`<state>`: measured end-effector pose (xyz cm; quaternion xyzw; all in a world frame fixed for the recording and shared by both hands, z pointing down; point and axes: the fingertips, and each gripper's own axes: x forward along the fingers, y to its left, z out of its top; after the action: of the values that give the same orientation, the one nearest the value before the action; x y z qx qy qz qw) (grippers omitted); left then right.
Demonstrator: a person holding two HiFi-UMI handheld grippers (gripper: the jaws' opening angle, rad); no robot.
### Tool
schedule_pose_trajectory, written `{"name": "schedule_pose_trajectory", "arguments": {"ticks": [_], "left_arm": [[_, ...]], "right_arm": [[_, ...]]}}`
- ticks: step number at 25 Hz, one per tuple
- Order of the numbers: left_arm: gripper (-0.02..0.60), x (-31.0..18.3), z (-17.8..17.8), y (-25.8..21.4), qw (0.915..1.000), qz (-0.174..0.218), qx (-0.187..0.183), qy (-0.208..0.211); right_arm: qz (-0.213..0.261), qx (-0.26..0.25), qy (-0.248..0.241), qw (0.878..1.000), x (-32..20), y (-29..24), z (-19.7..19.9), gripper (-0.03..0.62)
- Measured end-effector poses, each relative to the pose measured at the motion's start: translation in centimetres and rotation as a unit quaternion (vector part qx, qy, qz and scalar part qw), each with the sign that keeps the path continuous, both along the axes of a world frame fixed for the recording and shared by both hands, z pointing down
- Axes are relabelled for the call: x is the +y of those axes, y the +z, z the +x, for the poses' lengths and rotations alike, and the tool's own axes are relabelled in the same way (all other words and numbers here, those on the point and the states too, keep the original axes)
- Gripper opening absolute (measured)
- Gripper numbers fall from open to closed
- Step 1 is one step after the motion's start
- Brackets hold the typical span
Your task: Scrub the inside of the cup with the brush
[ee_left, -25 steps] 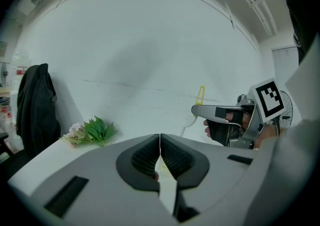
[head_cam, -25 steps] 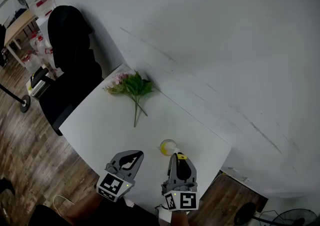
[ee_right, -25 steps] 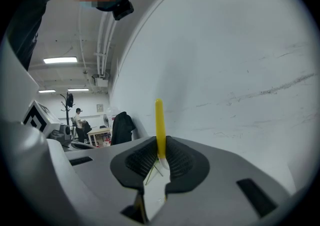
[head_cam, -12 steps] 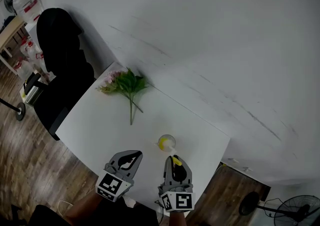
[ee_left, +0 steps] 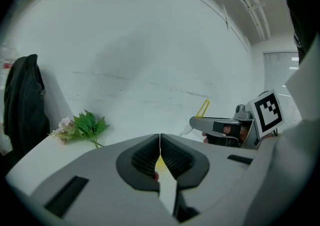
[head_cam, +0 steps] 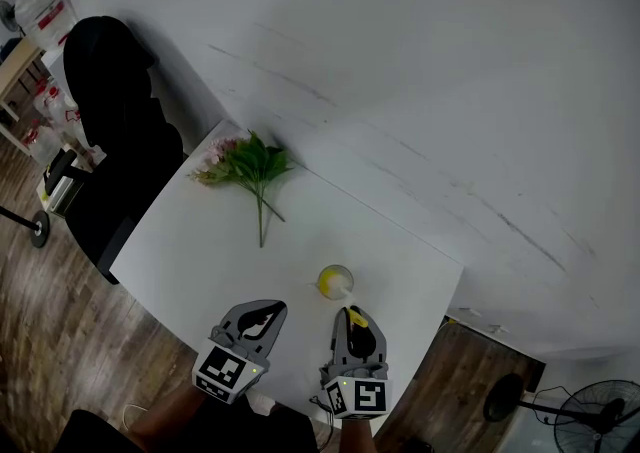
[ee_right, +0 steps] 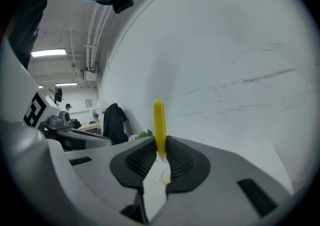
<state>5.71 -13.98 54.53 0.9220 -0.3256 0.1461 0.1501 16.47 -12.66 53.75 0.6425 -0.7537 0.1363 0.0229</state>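
Tabletop room is ample, so the best move, I judge, is to open the left gripper and steady the cup while the right gripper goes forward and down. The cup stands just ahead of the right gripper's tips, so the brush should enter its mouth straight, without tipping it. Both grippers hang side by side, pointing forward. The right is clamped on the yellow brush handle, and the left's jaws are pressed together on nothing.
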Motion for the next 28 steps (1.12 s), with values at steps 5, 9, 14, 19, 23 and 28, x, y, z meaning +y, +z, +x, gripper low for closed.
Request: {"name": "schedule_pose_trajectory", "arguments": {"ticks": [5, 9, 14, 19, 23, 28], "left_arm": [[0.025, -0.2, 0.1, -1.1, 0.9999, 0.01, 0.003, 0.007], [0.025, -0.4, 0.0, -1.9, 0.9998, 0.017, 0.007, 0.01], [0.025, -0.2, 0.6, -3.0, 0.9993, 0.025, 0.015, 0.023], [0.025, -0.3, 1.2, -3.8, 0.9988, 0.032, 0.02, 0.03], [0.025, -0.4, 1.2, -3.9, 0.9989, 0.033, 0.019, 0.027], [0.025, -0.9, 1.0, -3.7, 0.9993, 0.031, 0.017, 0.013]], "right_arm": [[-0.001, 0.002, 0.014, 1.0, 0.1, -0.5, 0.5, 0.071], [0.011, 0.003, 0.025, 1.0, 0.2, -1.9, 0.9, 0.067], [0.025, 0.004, 0.036, 0.999, 0.6, -3.7, 1.4, 0.067], [0.036, 0.014, 0.039, 0.998, 0.6, -5.0, 1.9, 0.067], [0.043, 0.015, 0.039, 0.998, 0.0, -5.5, 2.5, 0.067], [0.041, 0.017, 0.03, 0.999, -1.3, -5.0, 2.9, 0.066]]}}
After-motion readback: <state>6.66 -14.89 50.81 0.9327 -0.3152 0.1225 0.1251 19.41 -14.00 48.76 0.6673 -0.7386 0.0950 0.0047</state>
